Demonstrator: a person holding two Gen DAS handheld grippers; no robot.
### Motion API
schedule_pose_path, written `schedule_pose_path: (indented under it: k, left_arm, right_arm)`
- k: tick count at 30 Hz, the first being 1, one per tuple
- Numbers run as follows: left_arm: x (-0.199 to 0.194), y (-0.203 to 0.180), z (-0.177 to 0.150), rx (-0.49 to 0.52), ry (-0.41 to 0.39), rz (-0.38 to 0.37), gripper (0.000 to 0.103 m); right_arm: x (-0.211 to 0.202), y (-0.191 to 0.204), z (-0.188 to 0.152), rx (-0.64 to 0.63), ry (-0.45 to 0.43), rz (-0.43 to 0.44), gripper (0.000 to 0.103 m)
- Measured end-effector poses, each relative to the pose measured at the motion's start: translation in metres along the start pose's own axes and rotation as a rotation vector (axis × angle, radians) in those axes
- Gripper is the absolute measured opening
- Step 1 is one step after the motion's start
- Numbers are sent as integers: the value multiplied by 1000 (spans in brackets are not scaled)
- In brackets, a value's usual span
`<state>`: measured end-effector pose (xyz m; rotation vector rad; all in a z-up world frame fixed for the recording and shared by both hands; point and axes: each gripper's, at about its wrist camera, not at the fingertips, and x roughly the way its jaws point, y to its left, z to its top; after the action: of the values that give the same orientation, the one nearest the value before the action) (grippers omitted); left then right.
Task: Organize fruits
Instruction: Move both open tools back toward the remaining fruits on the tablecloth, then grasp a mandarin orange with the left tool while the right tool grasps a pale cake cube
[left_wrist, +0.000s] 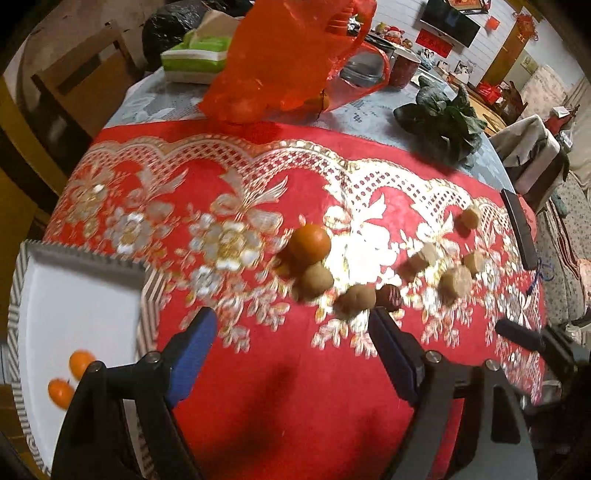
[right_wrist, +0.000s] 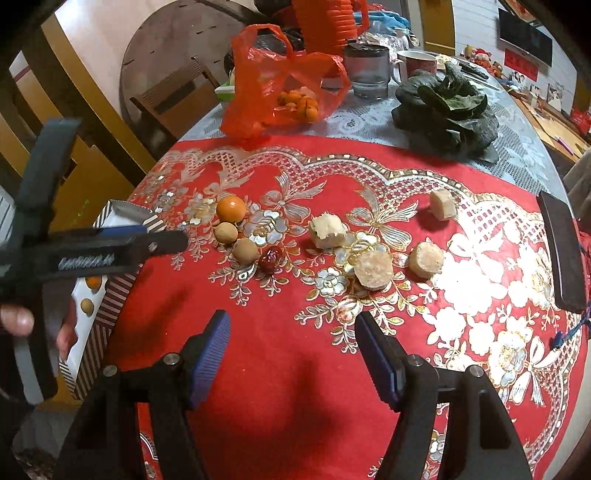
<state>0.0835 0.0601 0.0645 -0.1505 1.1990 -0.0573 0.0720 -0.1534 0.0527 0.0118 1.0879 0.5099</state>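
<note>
Both claws apart, nothing between the pads. Left claw (left_wrist: 291, 354) hangs over bare red cloth (left_wrist: 280, 406) at lower centre of its view; right claw (right_wrist: 291, 354) likewise over the cloth in its own view. Left-wrist view is motion-blurred.

Fruit on the table, right-wrist view, centre-left cluster: orange (right_wrist: 231, 208) at the top, two tan round fruits below it (right_wrist: 226, 232) (right_wrist: 245, 251), the upper one touching the orange, and a dark red date (right_wrist: 270, 259) just right of the lower one. Right of the cluster, four pale cut chunks spread apart: one (right_wrist: 328, 229) mid-frame, one (right_wrist: 441, 204) upper right, two (right_wrist: 373, 270) (right_wrist: 426, 259) lower, near each other.

Tray (left_wrist: 74, 295) with striped rim at lower left of the left-wrist view, two small orange fruits (left_wrist: 70, 376) in it. In the right-wrist view the left tool crosses in front of the tray at left edge, a hand (right_wrist: 22, 321) gripping it.

Far side of the table: red bag (right_wrist: 280, 77) with small oranges inside, upper centre; leafy greens (right_wrist: 447, 110) upper right; glass jar (right_wrist: 369, 74) and mug (right_wrist: 413, 64) between them. Dark flat bar (right_wrist: 563, 251) at right edge of the cloth.
</note>
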Motion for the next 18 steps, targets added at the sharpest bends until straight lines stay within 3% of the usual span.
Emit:
schedule_pose_path:
  k: [13, 14, 16, 18]
  left_arm:
    - [49, -13, 44, 80, 43, -22, 81]
    - [51, -14, 44, 87, 42, -25, 77]
    - [56, -17, 45, 104, 57, -32, 48]
    - [61, -20, 45, 123, 72, -29, 34]
  right_arm:
    - [9, -20, 17, 22, 7, -5, 74]
    - [10, -22, 19, 23, 7, -4, 74]
    - [13, -23, 23, 24, 5, -1, 74]
    - [17, -24, 29, 19, -3, 2, 74]
